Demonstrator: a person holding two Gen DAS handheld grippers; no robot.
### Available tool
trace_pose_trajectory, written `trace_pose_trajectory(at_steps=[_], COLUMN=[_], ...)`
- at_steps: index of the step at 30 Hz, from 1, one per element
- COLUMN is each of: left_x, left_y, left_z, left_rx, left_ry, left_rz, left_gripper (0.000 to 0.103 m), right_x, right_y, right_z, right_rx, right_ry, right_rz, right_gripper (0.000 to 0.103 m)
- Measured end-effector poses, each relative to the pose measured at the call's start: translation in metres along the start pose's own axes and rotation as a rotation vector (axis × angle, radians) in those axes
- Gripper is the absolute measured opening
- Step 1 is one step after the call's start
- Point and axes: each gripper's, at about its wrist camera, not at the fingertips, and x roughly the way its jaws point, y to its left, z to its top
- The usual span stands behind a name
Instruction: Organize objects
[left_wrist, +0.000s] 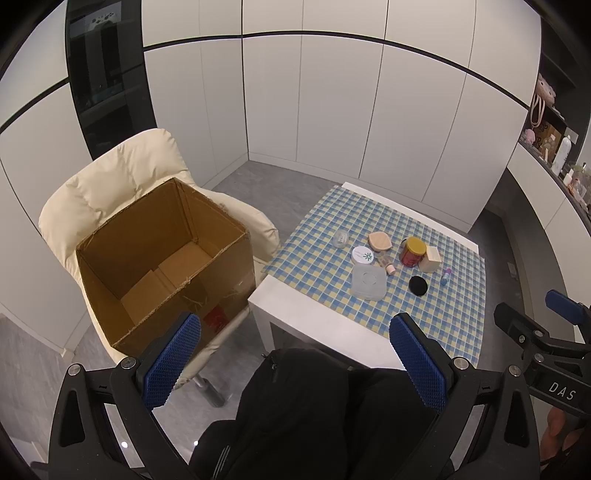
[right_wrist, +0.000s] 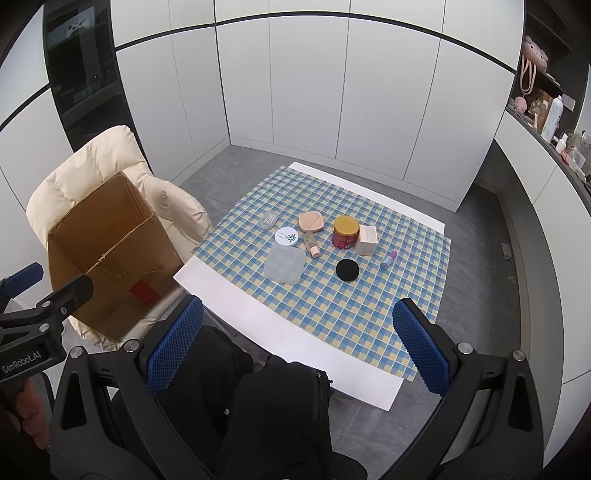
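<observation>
A cluster of small things is sitting together near the middle of the checked cloth (right_wrist: 332, 314) that is covering the white surface (right_wrist: 258, 325): a red jar with a yellow lid (right_wrist: 345, 232) is standing upright, touching a pale wooden box (right_wrist: 366, 240) at its 3 o'clock, while a peach-coloured puff case (right_wrist: 311, 220) is lying at the jar's 9 o'clock. A round white tin with a green leaf mark (right_wrist: 286, 236) is lying just beside a small tube with a pink cap (right_wrist: 312, 246), and a translucent square container (right_wrist: 284, 265) is resting at the tin's 6 o'clock. A flat black disc (right_wrist: 347, 270) is lying at the jar's 6 o'clock, a small blue and purple bottle (right_wrist: 388, 260) is lying on its side at the disc's 3 o'clock, and a little clear case (right_wrist: 269, 220) is sitting apart at the cluster's 10 o'clock. An open cardboard box (left_wrist: 162, 258), with nothing visible inside, is standing on a cream padded chair (left_wrist: 122, 173) at the surface's 9 o'clock. The right gripper (right_wrist: 297, 345) is hovering above the person's dark-clothed lap, well short of the things, its jaws spread wide and gripping nothing. The left gripper (left_wrist: 295, 362) is hanging likewise, jaws wide apart and empty.
</observation>
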Motion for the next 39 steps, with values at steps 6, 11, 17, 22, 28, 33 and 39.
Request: trace_pose_trajectory(at_steps=[6, 11, 17, 22, 28, 33, 39], left_x=[0.0, 0.0, 0.001, 0.004, 0.012, 0.022, 0.039], left_y=[0.0, 0.001, 0.0, -0.002, -0.007, -0.015, -0.024], left_z=[-0.001, -0.001, 0.0, 0.001, 0.007, 0.013, 0.021], left_rx=[0.0, -0.006, -0.003, 0.007, 0.021, 0.04, 0.064], left_ry=[-0.001, 0.004, 0.012, 0.014, 0.019, 0.028, 0.045], left_rz=[0.004, 0.005, 0.002, 0.0, -0.005, -0.01, -0.024], left_gripper=[0.102, 0.102, 0.102, 0.102, 0.102, 0.102, 0.102], right_x=[0.001, 0.001, 0.002, 0.007, 0.014, 0.021, 0.034], right_y=[0.0, 0.0, -0.002, -0.005, -0.007, -0.013, -0.025], right_z=[-0.001, -0.001, -0.001, -0.002, -0.001, 0.002, 0.004], right_rx=[0.003, 0.0, 0.001, 0.008, 0.014, 0.024, 0.046], right_ry=[0.001, 0.0, 0.004, 0.01, 0.017, 0.022, 0.041], right_rz=[0.005, 0.005, 0.005, 0.009, 0.005, -0.003, -0.015], right_gripper=[0.103, 0.103, 0.103, 0.103, 0.103, 0.103, 0.103])
